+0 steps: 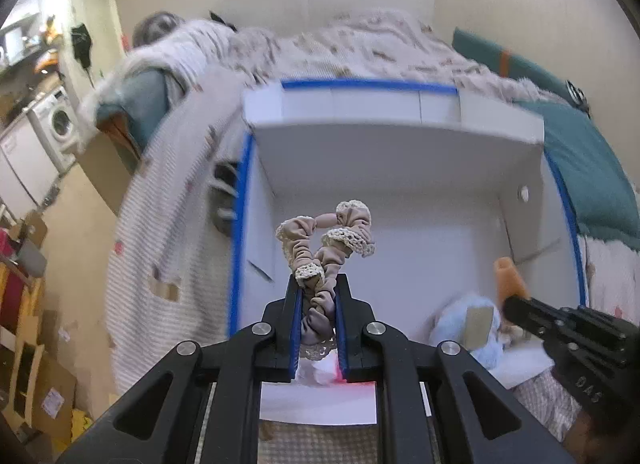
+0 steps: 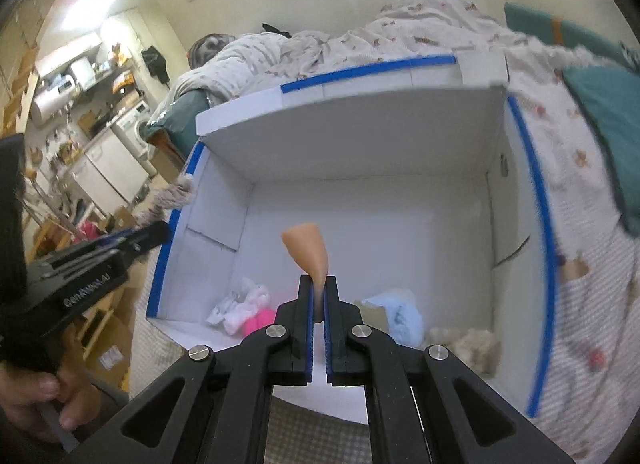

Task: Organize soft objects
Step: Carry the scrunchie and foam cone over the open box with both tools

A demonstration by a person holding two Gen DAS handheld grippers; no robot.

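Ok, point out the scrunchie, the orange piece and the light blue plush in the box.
scrunchie (image 1: 326,242): left wrist view, on its gathered beige fabric.
orange piece (image 2: 307,250): right wrist view, on its flared upper end.
light blue plush (image 2: 404,314): right wrist view, on its fluffy top.

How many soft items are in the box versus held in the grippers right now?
In the white box: 3 (pink-and-white plush, light blue plush, cream fluffy item)
Held: 2 (beige scrunchie in left gripper, peach sponge in right gripper)
Total: 5

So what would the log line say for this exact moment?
left gripper: shut on scrunchie | right gripper: shut on orange piece | both above white box
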